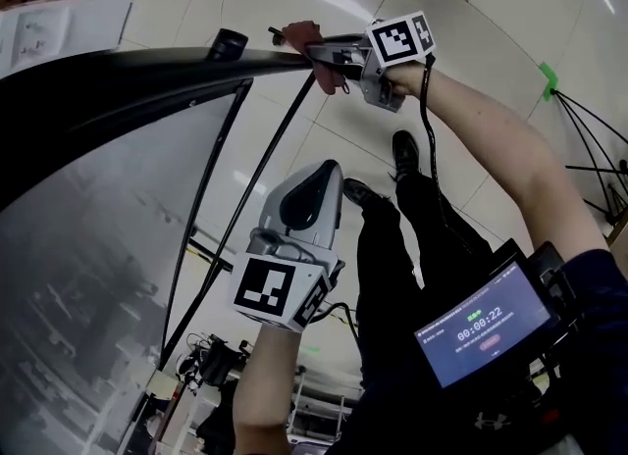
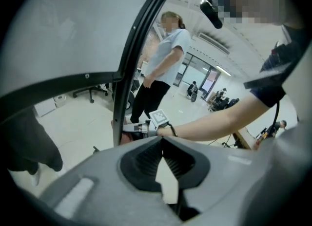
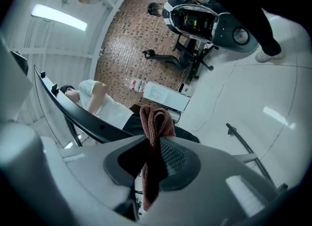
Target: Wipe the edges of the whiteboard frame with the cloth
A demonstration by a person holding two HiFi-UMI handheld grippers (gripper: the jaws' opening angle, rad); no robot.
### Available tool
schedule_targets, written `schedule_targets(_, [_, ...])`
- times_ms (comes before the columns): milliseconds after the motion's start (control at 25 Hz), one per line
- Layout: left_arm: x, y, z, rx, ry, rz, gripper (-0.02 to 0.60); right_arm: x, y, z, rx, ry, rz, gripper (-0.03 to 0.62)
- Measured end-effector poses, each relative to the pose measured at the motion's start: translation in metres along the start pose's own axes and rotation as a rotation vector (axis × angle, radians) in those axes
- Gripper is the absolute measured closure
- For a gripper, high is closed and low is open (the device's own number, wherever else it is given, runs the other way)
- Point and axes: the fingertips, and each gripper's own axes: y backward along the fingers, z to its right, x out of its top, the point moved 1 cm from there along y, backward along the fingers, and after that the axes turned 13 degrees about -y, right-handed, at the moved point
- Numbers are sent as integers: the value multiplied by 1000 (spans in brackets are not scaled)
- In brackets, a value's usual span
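Note:
The whiteboard [image 1: 88, 277] fills the left of the head view, with its black frame [image 1: 147, 75] arching over the top to a corner. At that corner my right gripper [image 1: 322, 51] is shut on a reddish-brown cloth [image 1: 302, 33], which lies against the frame's end. In the right gripper view the cloth [image 3: 155, 122] stands folded between the jaws, just above the black frame [image 3: 73, 114]. My left gripper [image 1: 329, 167] hovers lower, in front of the board's side edge, shut and holding nothing. Its own view shows the left gripper [image 2: 162, 140] tips touching, the frame's upright bar [image 2: 117, 108] and the right gripper [image 2: 141, 127] beyond.
A person [image 2: 163, 64] in a light shirt stands behind the board. My dark-trousered legs [image 1: 412, 218] and a chest-mounted screen [image 1: 486, 324] fill the lower right. Tripod legs [image 1: 589, 139] stand at right. A grey machine [image 3: 204, 20], a white box [image 3: 165, 96] and a bottle [image 3: 136, 84] sit by the brick wall.

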Motion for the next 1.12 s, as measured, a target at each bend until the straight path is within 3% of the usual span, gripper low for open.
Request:
schedule_targets(240, [-30,8,20,-16,1,2,577,-11,-1,33,-57,-25,6,542])
schedule_targets(480, [-55,17,23,26,100,-29,577,-16,-4,62,-129,-34,8,542])
schedule_targets(800, [-106,13,10,74,154,54,577,-22,4,110,-267,-26,97,542])
schedule_targets(920, [-144,1,8,62,194,34,577,-45,10,129,-403,129,129,542])
schedule_targets(1040, [-166,9,10,48,212,19,577,-69,12,125,-589,446,82,542])
schedule_targets(1120, [-170,21,19,47,220,25,577,-84,16,120,-678,591,35,542])
